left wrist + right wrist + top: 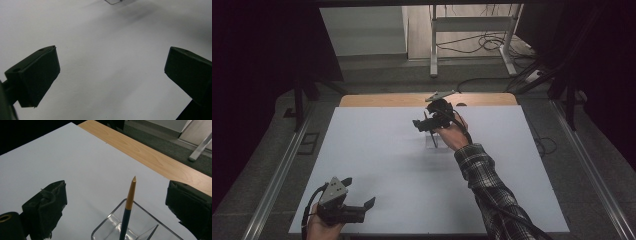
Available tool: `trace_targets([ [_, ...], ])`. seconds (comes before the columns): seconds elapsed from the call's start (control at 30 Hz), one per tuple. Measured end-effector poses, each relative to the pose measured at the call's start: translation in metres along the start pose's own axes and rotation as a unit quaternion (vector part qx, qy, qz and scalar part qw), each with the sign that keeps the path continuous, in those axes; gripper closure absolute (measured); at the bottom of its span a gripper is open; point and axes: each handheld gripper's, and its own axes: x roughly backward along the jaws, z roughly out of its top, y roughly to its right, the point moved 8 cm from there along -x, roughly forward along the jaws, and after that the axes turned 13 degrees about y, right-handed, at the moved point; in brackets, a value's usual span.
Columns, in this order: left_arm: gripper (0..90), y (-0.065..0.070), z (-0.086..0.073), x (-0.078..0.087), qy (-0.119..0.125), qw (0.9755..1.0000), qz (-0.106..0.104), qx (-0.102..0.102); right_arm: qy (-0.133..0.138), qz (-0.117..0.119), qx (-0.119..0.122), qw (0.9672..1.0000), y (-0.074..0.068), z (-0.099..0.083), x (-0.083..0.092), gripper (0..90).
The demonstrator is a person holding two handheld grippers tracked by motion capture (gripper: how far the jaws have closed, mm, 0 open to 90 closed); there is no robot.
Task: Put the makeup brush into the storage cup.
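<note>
Clear plastic holder sits toward the far side of the white table, pencil standing in it, leaning on the rim. My right gripper hangs wide open just over it, gripping nothing. Left gripper, also wide, waits near-left and empty. No writing I can read anywhere.

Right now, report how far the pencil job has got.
Done, it seems: the pencil stands tip-up in the clear holder on the white board. In hand: nothing; the right gripper is open around the pencil, fingers apart from it. The left gripper rests open. Left: likely withdrawing.
</note>
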Motion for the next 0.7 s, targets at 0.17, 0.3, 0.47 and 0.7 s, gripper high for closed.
trace_targets([
  [0.17, 0.7, 0.0, 0.0, 0.0, 0.0, 1.0, -0.001, 0.003, 0.0, 0.004, 0.009, 1.0, -0.003, 0.002, 0.005, 3.7],
  [0.3, 0.7, 0.0, -0.001, 0.0, -0.001, 1.0, -0.001, 0.002, -0.001, 0.002, 0.012, 0.9999, -0.004, 0.003, 0.007, 3.7],
  [0.47, 0.7, 0.0, -0.001, -0.001, -0.005, 1.0, -0.001, 0.003, -0.005, 0.0, 0.015, 0.9999, -0.007, 0.004, 0.01, 4.3],
  [0.7, 0.6, 0.0, -0.002, -0.001, -0.006, 1.0, -0.002, 0.003, -0.006, 0.001, 0.02, 0.9998, -0.011, 0.005, 0.017, 4.6],
])
